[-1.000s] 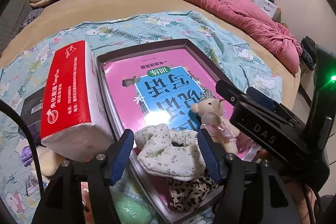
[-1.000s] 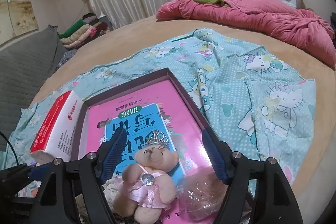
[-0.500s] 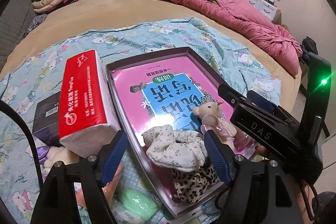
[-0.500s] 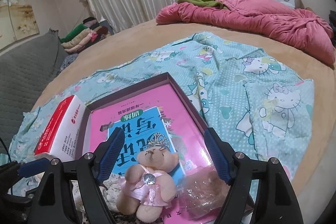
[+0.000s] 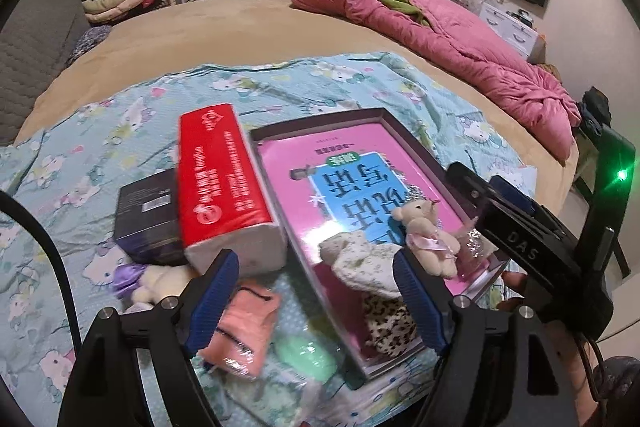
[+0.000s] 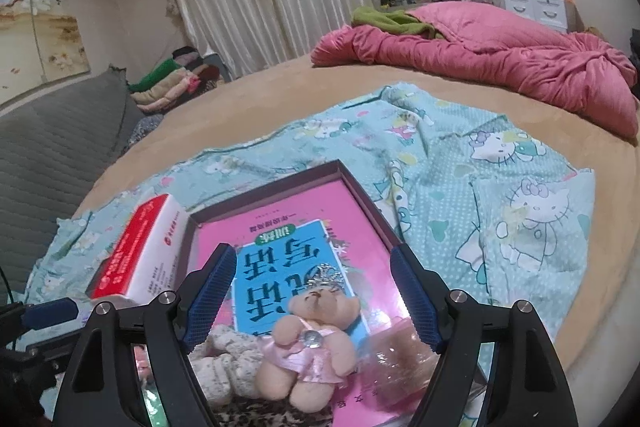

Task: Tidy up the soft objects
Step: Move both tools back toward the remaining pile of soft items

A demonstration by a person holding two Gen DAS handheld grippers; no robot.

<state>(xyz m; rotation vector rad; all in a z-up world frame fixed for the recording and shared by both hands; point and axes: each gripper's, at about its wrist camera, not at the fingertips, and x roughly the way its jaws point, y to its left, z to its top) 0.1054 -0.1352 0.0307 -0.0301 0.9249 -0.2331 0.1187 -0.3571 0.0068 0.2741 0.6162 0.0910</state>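
A dark-rimmed tray [image 5: 416, 143] lined with a pink book lies on the cartoon-print sheet. At its near end sit a floral scrunchie [image 5: 360, 259], a leopard scrunchie [image 5: 388, 323] and a small teddy bear [image 5: 428, 239] in a pink dress. My left gripper [image 5: 314, 263] hovers above the tray's near left corner, its jaws opening with nothing between them. A pink wrapped piece [image 5: 244, 323] and a green one [image 5: 308, 351] lie on the sheet below it. My right gripper [image 6: 312, 259] stands open above the bear [image 6: 308, 351], not touching it.
A red tissue pack [image 5: 220, 187] leans along the tray's left side, with a black box [image 5: 148, 219] and a small plush [image 5: 152, 279] beside it. A crumpled clear bag [image 6: 396, 359] lies right of the bear. A pink quilt [image 6: 500, 67] is heaped at the far right of the bed.
My left gripper has drawn back and up from the floral scrunchie with its jaws spreading wider, bringing the pink and green pieces into view. The right gripper rose slightly.
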